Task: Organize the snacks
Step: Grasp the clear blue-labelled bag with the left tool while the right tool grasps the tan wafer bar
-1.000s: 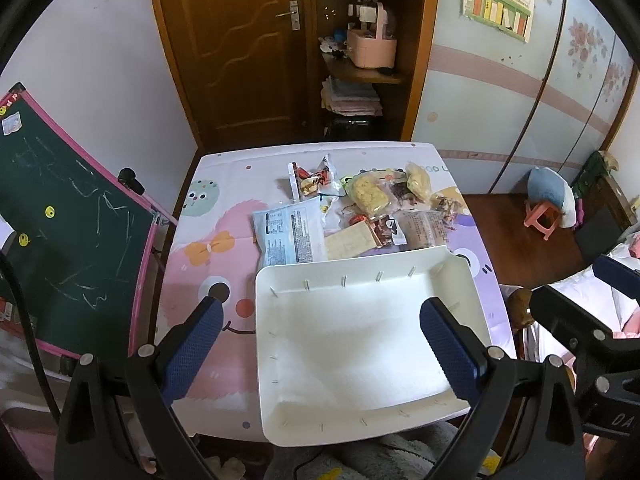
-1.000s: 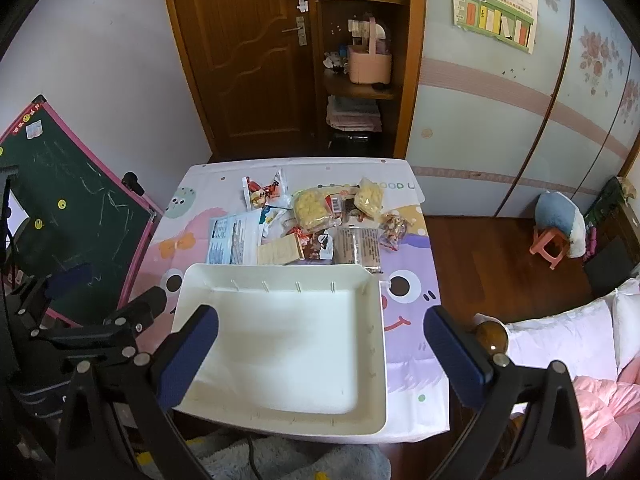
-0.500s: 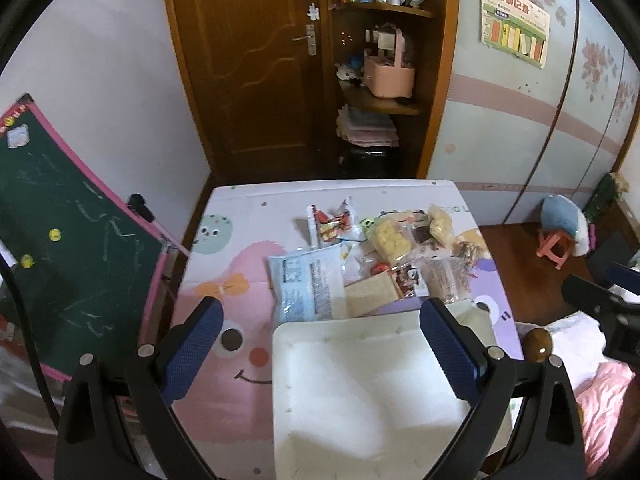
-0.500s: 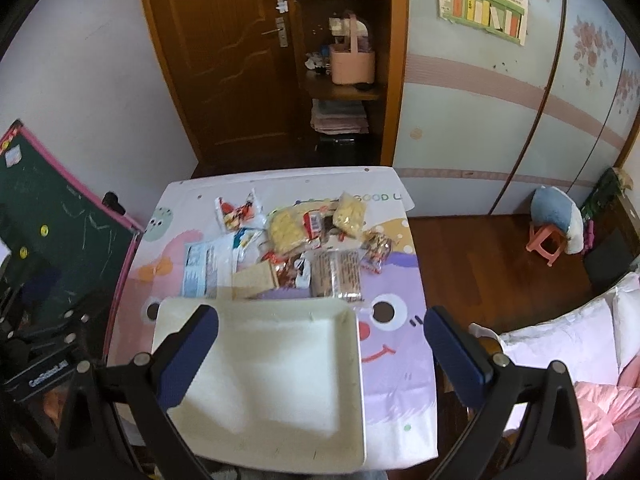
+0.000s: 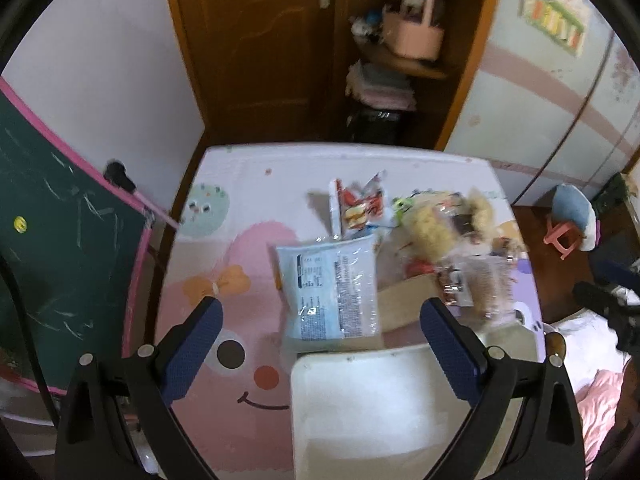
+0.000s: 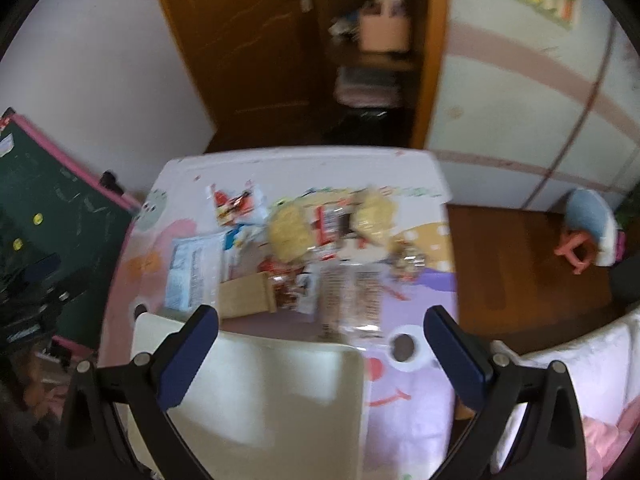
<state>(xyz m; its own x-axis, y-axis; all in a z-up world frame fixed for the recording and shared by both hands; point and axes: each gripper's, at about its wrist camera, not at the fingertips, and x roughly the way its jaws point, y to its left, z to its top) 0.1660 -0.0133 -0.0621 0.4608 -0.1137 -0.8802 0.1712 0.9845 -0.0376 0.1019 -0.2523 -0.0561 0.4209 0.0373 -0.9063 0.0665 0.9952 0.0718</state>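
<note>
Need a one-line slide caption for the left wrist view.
Open left gripper hovers over empty white tray and pale blue snack packet.

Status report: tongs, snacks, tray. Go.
Left tongs open, empty. Right tongs open, empty. Snacks piled on table beyond the tray; tray holds nothing. Nothing in the way.

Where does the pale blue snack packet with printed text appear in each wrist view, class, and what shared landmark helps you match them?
Left wrist view: the pale blue packet lies centre frame, just beyond the white tray.
Right wrist view: the same packet lies left of centre, blurred.
Shared landmark: the brown cardboard piece beside it.
</note>
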